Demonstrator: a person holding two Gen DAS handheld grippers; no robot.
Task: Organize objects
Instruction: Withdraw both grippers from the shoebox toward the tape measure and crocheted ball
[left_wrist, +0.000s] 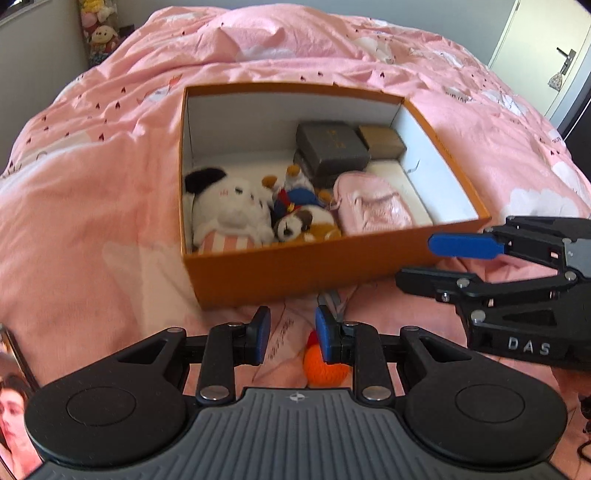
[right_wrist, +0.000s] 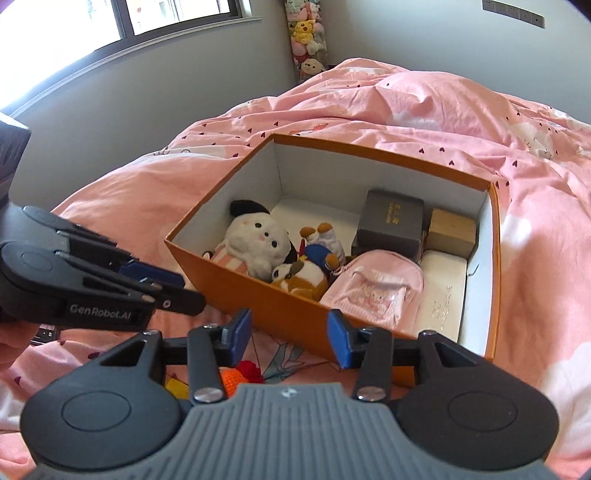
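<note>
Orange box (left_wrist: 295, 269): sitting open on the pink duvet (left_wrist: 92, 221), its near wall facing both grippers and its rim standing clear all the way round.
Room around box: bare duvet is lying to the left, right and far side; the near strip is narrow, with the grippers hanging over it.
Box, left half: a white plush with black ears (left_wrist: 227, 210) is lying against the left wall, a blue-clad plush (left_wrist: 295, 195) and a brown-and-white plush (left_wrist: 303, 227) resting just beside it.
Box, right half: a pink mini backpack (left_wrist: 371, 206) is lying near the front wall on a white flat case (right_wrist: 443, 295); a dark grey case (left_wrist: 332, 147) and a tan case (left_wrist: 382, 140) are sitting at the far right corner.
Box, far left: bare white floor is showing.
Left gripper (left_wrist: 291, 334): hanging just short of the near wall, jaws standing apart with nothing between them.
Right gripper (right_wrist: 288, 338): hanging at the box's near right corner, jaws apart and holding nothing.
Duvet, near edge: an orange crocheted toy (left_wrist: 325, 363) is lying under the left gripper, outside the box.
</note>
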